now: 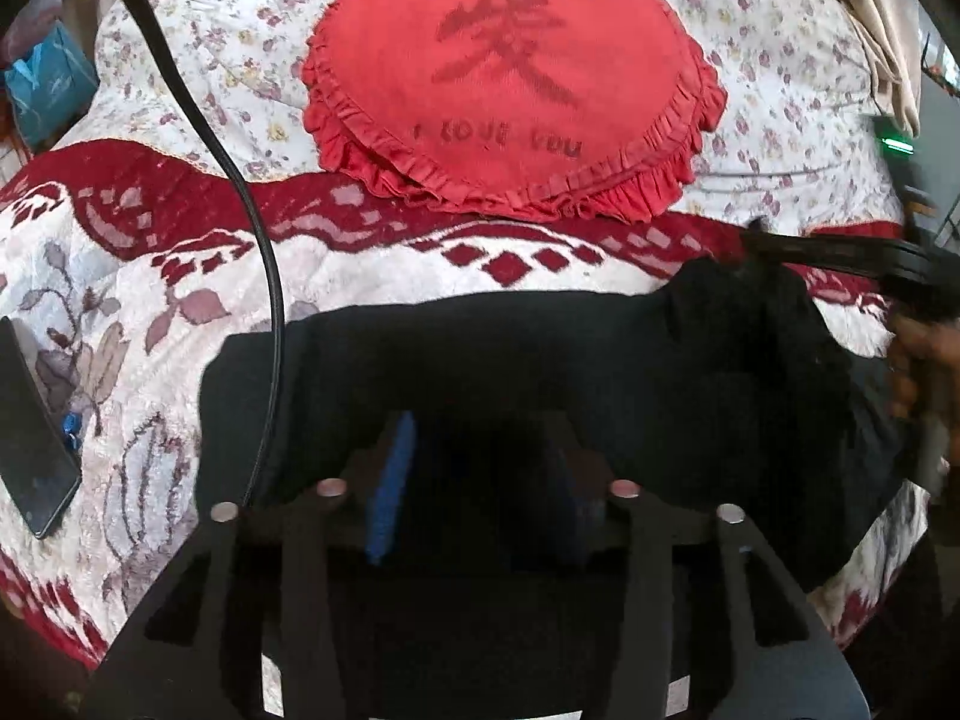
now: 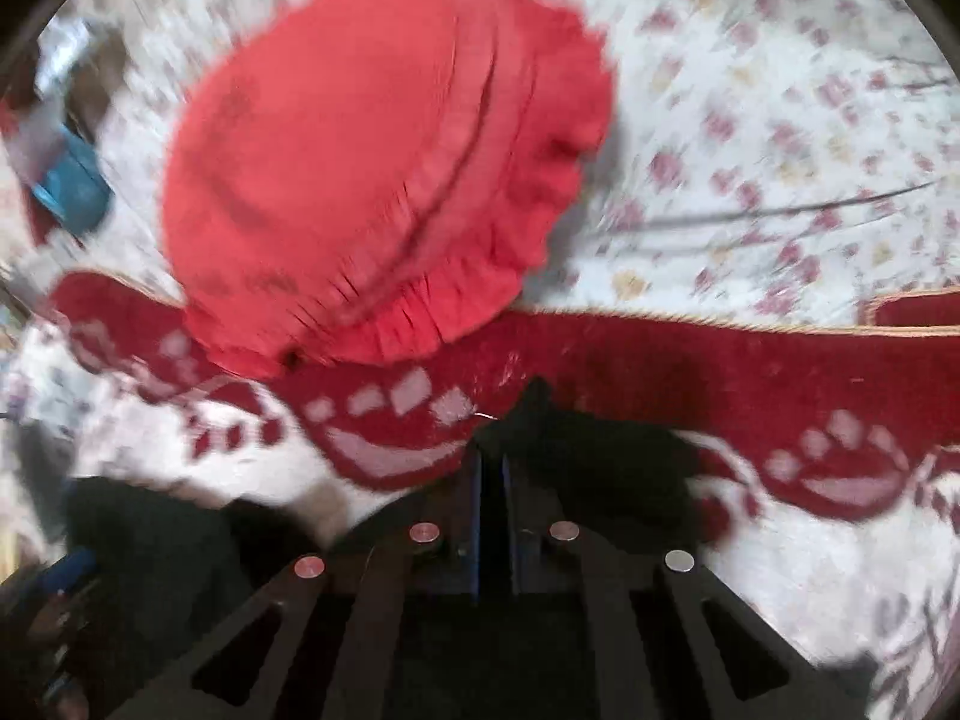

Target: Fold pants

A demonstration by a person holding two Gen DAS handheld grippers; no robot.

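The black pants point(image 1: 540, 348) lie across the red-and-white blanket point(image 1: 150, 300) on the bed. My left gripper point(image 1: 480, 438) hangs just over them, its blue pads point(image 1: 390, 480) standing apart with only dark cloth below the gap. At the right, my right gripper point(image 1: 762, 240) pinches a raised corner of the pants, with a hand point(image 1: 918, 372) behind it. The right wrist view is blurred. It shows the right gripper point(image 2: 493, 456) with its fingers almost together on a bunch of black cloth point(image 2: 570, 438). More of the pants point(image 2: 150, 540) shows at the lower left.
A red frilled heart cushion point(image 1: 504, 72) point(image 2: 372, 180) lies behind the pants on a floral sheet point(image 1: 780, 90). A black cable point(image 1: 264, 276) hangs across the left side. A dark phone point(image 1: 30, 438) lies at the left edge, and a blue bag point(image 1: 48, 84) sits beyond the bed.
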